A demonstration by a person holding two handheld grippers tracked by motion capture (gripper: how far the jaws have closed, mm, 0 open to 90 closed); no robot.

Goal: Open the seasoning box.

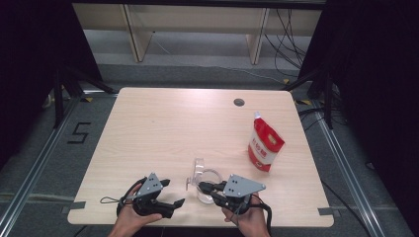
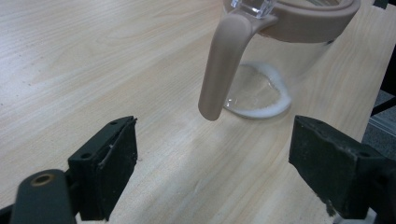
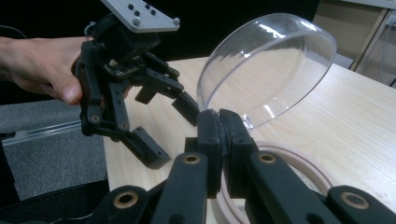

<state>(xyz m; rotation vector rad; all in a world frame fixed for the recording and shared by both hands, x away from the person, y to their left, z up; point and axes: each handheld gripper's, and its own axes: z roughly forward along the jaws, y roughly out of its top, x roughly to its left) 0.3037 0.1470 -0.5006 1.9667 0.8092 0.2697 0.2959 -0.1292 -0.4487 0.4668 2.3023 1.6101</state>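
Clear jug (image 1: 207, 185) near the tabletop's (image 1: 163, 128) front edge, base hidden behind my right tongs (image 3: 219, 122), clamped shut at its raised lid's (image 3: 273, 65) hinge, my left tongs (image 1: 170, 192) apart, empty, jug's top cut off in left gripper view.

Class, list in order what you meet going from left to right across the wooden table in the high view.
Open left gripper → clear plastic jug with beige rim and raised lid → closed right gripper at the jug's rim → red and white pouch.

Bare table (image 1: 163, 128) beyond jug (image 1: 207, 185); red pouch (image 1: 265, 144) far right.
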